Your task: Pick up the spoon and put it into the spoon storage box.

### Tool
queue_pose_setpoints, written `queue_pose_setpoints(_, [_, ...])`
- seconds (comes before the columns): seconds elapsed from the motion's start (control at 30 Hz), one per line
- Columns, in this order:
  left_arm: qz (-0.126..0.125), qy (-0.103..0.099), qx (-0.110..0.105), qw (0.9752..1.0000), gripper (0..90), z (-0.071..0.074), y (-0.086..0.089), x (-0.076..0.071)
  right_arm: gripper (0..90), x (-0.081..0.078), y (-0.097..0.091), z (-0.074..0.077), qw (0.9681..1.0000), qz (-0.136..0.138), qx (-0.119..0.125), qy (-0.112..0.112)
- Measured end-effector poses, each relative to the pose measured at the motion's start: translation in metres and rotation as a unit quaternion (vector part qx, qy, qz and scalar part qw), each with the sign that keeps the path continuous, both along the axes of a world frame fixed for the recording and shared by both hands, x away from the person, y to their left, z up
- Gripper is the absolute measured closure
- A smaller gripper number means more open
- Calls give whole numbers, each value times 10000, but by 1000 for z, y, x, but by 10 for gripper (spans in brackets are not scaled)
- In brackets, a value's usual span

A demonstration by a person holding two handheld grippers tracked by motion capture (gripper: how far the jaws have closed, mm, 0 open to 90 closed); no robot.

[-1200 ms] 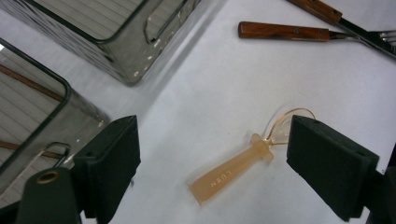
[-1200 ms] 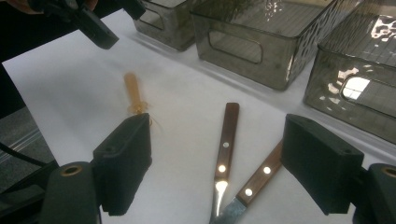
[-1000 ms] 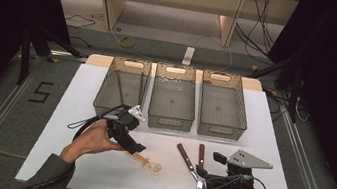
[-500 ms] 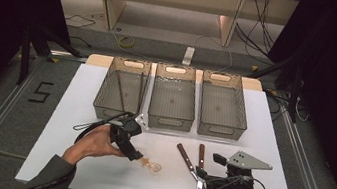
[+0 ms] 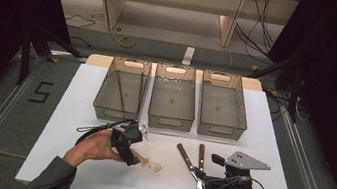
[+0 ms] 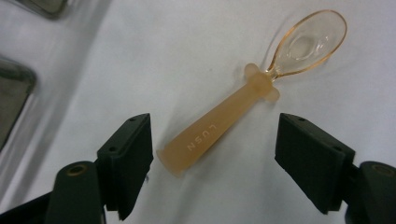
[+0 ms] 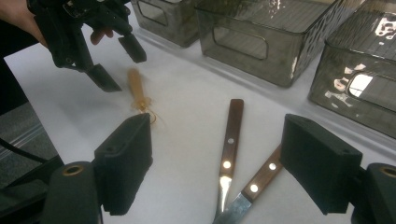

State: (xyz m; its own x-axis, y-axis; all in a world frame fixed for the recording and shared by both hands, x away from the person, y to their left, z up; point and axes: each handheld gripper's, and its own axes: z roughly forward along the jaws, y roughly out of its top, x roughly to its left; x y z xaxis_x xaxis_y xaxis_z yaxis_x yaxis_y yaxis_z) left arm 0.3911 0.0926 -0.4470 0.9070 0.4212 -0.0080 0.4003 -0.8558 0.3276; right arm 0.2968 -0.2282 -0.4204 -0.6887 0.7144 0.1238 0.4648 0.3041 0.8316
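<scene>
The left tongs (image 6: 215, 154) stand released, their two black jaws spread wide on either side of the handle end of a small spoon (image 6: 254, 91), with a gap on each side and no contact. The spoon lies flat on the white table (image 6: 154, 56); its frosted amber handle carries raised letters and widens towards the tongs, and its clear, amber-tinted bowl points away from them. In the high view the left tongs (image 5: 133, 156) sit low over the same spoon (image 5: 148, 163), held by the person's left hand (image 5: 93, 145), with a black cable looping off beside the wrist.

The right tongs (image 7: 217, 168) are also released, jaws far apart and grasping nothing. Between them on the table lie two pieces of cutlery with dark wooden, riveted handles: a fork (image 7: 229, 144) and a knife (image 7: 259, 184), their metal ends meeting near the bottom of the right gripper view and their handles fanning apart. In the high view the right tongs (image 5: 211, 184), topped by a grey three-cornered plate, rest near the table's front edge over the metal ends of the fork (image 5: 202, 168) and knife (image 5: 189, 164), well to the right of the spoon.

Three smoky translucent bins stand in a row at the far side of the table: the left bin (image 5: 118, 110), middle bin (image 5: 170, 120) and right bin (image 5: 219, 127).
</scene>
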Motion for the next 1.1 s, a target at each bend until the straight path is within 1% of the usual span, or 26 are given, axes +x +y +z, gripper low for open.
queue_pose_setpoints(0.07, [-11,-43,56,10000,301,-3,-1,0,258,0,1,-1,10000,9,-16,13])
queue_pose_setpoints(0.17, [-130,-95,122,9998,327,-4,-4,-1,259,0,2,-2,10000,10,-36,30])
queue_pose_setpoints(0.23, [-184,-105,118,9997,349,-5,-6,-1,260,0,2,-2,10000,13,-48,33])
queue_pose_setpoints(0.27, [-192,-77,108,9997,356,-6,-7,-1,260,-1,2,-2,10000,8,-51,39])
queue_pose_setpoints(0.33, [-297,-73,195,9993,372,-7,-8,0,261,-1,1,-2,10000,7,-44,40])
queue_pose_setpoints(0.43, [-336,-86,245,9991,394,-10,-9,0,261,-1,1,-2,10000,4,-48,38])
queue_pose_setpoints(0.47, [-327,-87,221,9992,403,-10,-9,0,261,-1,1,-2,10000,6,-70,42])
queue_pose_setpoints(0.6, [-437,-167,369,9982,458,-12,-12,0,263,-1,1,-2,9999,0,-98,49])
queue_pose_setpoints(0.7, [-479,-195,403,9978,484,-14,-13,-1,264,-1,2,-3,10000,-5,-85,50])
queue_pose_setpoints(0.73, [-535,-218,439,9974,491,-14,-13,-1,264,-2,2,-3,9999,-15,-102,55])
queue_pose_setpoints(0.83, [-562,-231,431,9972,513,-14,-14,-2,265,-1,1,-3,9999,-16,-97,46])
queue_pose_setpoints(0.87, [-612,-224,444,9969,524,-14,-14,-2,264,-2,1,-3,9999,-23,-95,52])
queue_pose_setpoints(1.03, [-700,-182,412,9965,573,-14,-13,-2,265,-2,2,-3,9999,7,-103,53])
queue_pose_setpoints(1.1, [-701,-172,411,9965,589,-14,-13,-2,264,-2,2,-3,9999,-10,-99,50])
